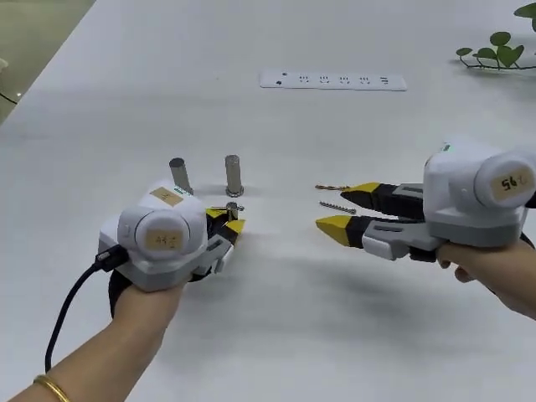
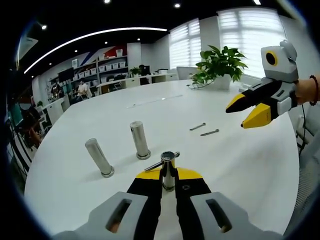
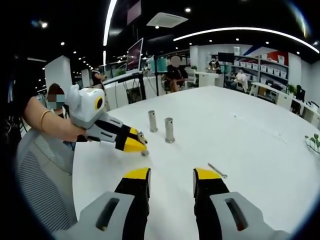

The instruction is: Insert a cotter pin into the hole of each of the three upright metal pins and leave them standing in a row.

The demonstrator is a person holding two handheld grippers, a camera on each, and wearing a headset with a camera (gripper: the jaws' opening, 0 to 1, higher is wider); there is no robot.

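White office table: three metal pins, two loose cotter pins. My left gripper clamps one metal pin; my right gripper gapes.

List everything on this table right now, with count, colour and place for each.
Upright cylindrical metal pins: three, silver; two standing free side by side, one gripped.
Thin metal cotter pins: three, metallic; two lying loose side by side, one through the gripped pin's top.
Flat white power strip: one, white, far side.
Leafy green plant: one, green, far right edge.
White table: one, white, under everything.
Left gripper: one, white with yellow-tipped fingers, shut on a pin.
Right gripper: one, same colours, open.
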